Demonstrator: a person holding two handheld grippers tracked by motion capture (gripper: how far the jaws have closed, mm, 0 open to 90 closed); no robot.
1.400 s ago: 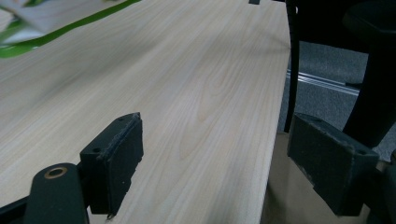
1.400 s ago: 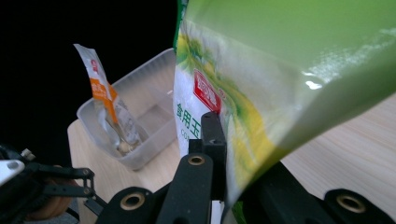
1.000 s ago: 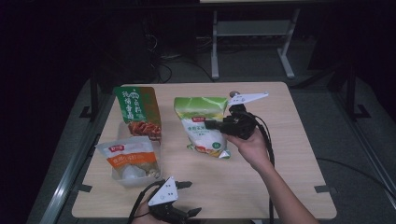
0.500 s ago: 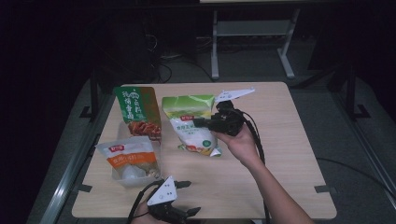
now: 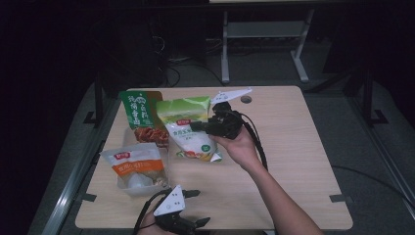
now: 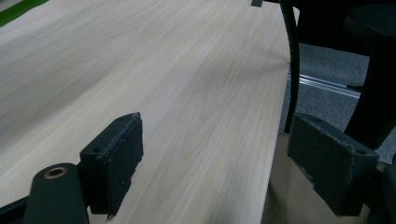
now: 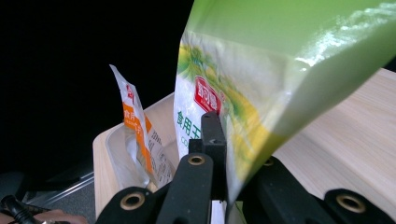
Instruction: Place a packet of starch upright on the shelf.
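The right gripper [image 5: 201,127] is clamped on the green-topped bag [image 5: 188,128] above the table [image 5: 293,147], while the left gripper [image 5: 198,208], jaws wide apart and empty, rests at the near edge.

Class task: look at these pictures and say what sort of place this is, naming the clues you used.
Probably a dim lab or workshop: a bare wooden table with food packets, cables trailing on grey carpet, and a metal stand behind.

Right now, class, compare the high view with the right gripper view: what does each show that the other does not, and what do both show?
High view alone: the dark green packet, the left gripper at the near edge, jaws apart, and the person's forearm. Right gripper view alone: the right gripper with its jaws shut on the bag's edge. Both: the green and white bag, the orange packet in a clear tray, the wooden table.
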